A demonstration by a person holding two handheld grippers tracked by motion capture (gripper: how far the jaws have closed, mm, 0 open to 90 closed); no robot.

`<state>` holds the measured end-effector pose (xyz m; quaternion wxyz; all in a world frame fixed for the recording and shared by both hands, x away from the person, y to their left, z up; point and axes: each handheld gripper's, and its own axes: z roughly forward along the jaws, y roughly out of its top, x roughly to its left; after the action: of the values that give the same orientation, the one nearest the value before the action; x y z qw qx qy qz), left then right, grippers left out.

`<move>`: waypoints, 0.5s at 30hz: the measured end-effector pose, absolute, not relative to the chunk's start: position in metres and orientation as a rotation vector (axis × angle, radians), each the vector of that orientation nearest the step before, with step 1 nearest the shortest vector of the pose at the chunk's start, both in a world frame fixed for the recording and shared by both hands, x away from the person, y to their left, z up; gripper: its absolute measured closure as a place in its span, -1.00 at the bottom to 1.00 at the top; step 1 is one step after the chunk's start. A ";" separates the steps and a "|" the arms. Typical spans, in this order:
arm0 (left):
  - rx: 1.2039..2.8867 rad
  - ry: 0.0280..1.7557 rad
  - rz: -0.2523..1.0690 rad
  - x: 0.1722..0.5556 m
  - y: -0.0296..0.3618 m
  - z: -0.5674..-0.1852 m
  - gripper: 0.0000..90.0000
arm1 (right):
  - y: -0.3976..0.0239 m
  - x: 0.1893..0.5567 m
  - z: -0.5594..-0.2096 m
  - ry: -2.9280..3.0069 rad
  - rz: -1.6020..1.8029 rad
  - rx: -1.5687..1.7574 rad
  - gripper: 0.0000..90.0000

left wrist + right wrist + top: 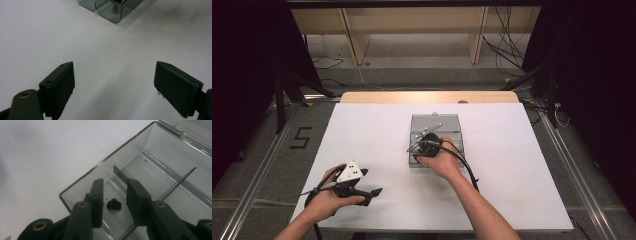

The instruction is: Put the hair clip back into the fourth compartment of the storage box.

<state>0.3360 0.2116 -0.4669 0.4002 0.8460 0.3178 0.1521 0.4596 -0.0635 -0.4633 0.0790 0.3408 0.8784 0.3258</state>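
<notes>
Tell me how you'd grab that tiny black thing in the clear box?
Pinch the small black part across its sides, coming straight down from above. It lies on the floor of a compartment in the clear box, whose walls block any sideways approach. The right gripper already hangs over it, jaws apart on either side.

white table, smoky grey clear box — small black part, black tools

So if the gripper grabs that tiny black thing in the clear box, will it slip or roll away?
Probably tricky. The tiny black part looks round and knobby, so it may roll on the smooth floor of the clear box. It seems light and rigid, and being much smaller than the right gripper fingers, it could pop out.
</notes>
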 end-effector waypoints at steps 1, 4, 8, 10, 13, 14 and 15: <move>2.140 0.804 0.384 0.336 0.212 -0.467 -0.63 | -0.065 0.459 -0.462 2.628 0.976 1.017 0.43; 2.139 0.804 0.385 0.336 0.212 -0.467 -0.63 | -0.069 0.457 -0.457 2.616 0.991 1.019 0.37; 2.139 0.805 0.384 0.336 0.212 -0.467 -0.63 | -0.078 0.454 -0.450 2.582 1.038 1.032 0.28; 2.138 0.806 0.386 0.336 0.212 -0.467 -0.63 | -0.084 0.452 -0.447 2.574 1.067 1.039 0.21; 2.143 0.803 0.386 0.336 0.213 -0.467 -0.63 | -0.093 0.449 -0.445 2.563 1.089 1.052 0.09; 2.142 0.804 0.387 0.336 0.213 -0.467 -0.63 | -0.096 0.448 -0.444 2.559 1.104 1.055 0.07; 2.140 0.807 0.384 0.336 0.212 -0.467 -0.63 | -0.100 0.447 -0.444 2.549 1.113 1.056 0.04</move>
<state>0.3361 0.2125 -0.4666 0.3996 0.8459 0.3189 0.1518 0.4466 -0.0996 -0.4438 0.0833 0.3537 0.8538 0.3729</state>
